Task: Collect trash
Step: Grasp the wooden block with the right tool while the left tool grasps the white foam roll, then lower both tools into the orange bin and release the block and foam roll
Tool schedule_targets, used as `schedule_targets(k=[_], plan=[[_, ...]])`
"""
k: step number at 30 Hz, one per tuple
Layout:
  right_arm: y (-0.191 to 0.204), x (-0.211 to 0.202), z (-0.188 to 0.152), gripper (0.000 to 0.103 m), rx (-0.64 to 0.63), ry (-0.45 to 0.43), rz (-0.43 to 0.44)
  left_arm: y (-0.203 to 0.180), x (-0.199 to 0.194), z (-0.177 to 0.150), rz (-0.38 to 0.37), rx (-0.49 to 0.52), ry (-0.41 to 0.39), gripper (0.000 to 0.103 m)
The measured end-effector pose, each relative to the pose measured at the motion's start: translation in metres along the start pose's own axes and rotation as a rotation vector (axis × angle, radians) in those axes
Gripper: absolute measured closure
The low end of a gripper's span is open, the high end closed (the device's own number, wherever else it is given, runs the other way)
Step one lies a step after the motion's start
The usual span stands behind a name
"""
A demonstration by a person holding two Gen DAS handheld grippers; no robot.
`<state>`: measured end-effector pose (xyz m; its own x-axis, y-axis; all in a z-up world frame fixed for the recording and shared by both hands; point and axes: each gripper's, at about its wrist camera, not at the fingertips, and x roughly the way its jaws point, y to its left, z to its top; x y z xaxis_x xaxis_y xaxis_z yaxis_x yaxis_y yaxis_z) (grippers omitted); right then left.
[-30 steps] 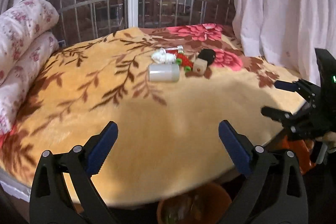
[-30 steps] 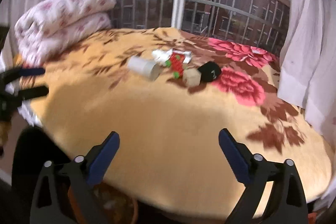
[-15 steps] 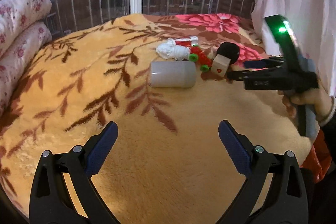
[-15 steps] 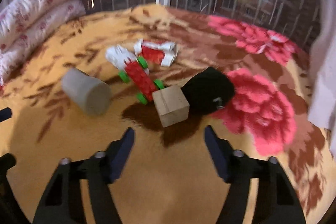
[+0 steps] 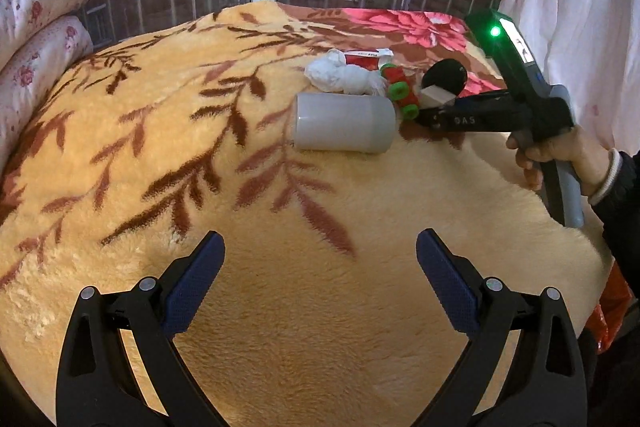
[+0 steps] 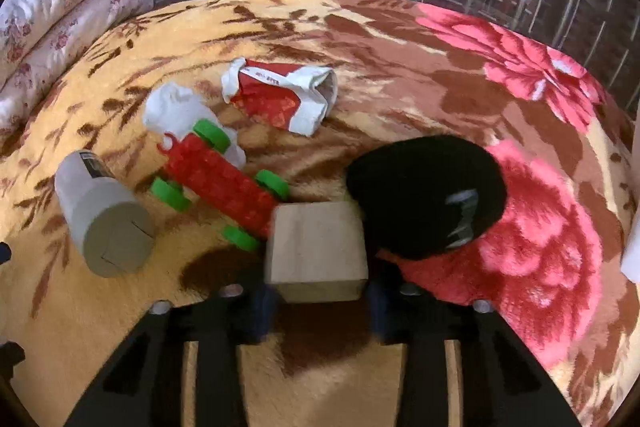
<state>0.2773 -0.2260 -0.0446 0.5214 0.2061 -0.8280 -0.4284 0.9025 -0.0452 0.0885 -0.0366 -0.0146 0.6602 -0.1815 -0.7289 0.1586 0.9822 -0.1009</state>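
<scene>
Wooden block (image 6: 316,251) lies against the black cap (image 6: 428,195); right tongs (image 6: 320,301) are closing around it, so squeeze its flat sides squarely. Left tongs (image 5: 320,279) hang open, empty.

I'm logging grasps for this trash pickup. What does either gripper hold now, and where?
Nothing yet: the right gripper is closing around the tan cube, its near sides between the pads. The left gripper is open.

bed blanket (image 5: 280,307) (floral) | on it: bottle (image 5: 344,123), tissue (image 5: 340,77), block (image 6: 316,247)
</scene>
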Motion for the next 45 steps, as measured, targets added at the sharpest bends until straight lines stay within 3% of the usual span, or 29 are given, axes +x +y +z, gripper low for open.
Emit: schedule_targets(k=[7, 16, 26, 28, 29, 37, 45], plan=[[0.004, -0.047, -0.026, 0.068, 0.070, -0.062, 0.060, -0.002, 0.004, 0.010, -0.012, -0.017, 0.028, 0.009], [0.008, -0.124, -0.100, 0.068, 0.156, -0.196, 0.091, -0.019, 0.048, 0.049, -0.010, 0.004, 0.100, 0.009], [0.013, -0.135, -0.143, 0.068, 0.184, -0.196, 0.094, -0.019, 0.102, 0.085, 0.051, -0.047, 0.163, 0.009], [0.013, -0.132, -0.146, 0.068, 0.191, -0.195, 0.100, -0.013, 0.108, 0.083, 0.050, -0.083, 0.175, 0.016], [0.013, -0.131, -0.147, 0.068, 0.196, -0.196, 0.104, -0.010, 0.108, 0.082, 0.040, -0.098, 0.177, 0.024], [0.016, -0.127, -0.154, 0.068, 0.242, -0.191, 0.111, -0.001, 0.082, 0.079, 0.030, -0.150, 0.086, 0.025], [0.036, -0.153, -0.165, 0.068, 0.235, -0.211, 0.115, -0.015, 0.015, 0.056, 0.047, -0.092, 0.000, 0.025]])
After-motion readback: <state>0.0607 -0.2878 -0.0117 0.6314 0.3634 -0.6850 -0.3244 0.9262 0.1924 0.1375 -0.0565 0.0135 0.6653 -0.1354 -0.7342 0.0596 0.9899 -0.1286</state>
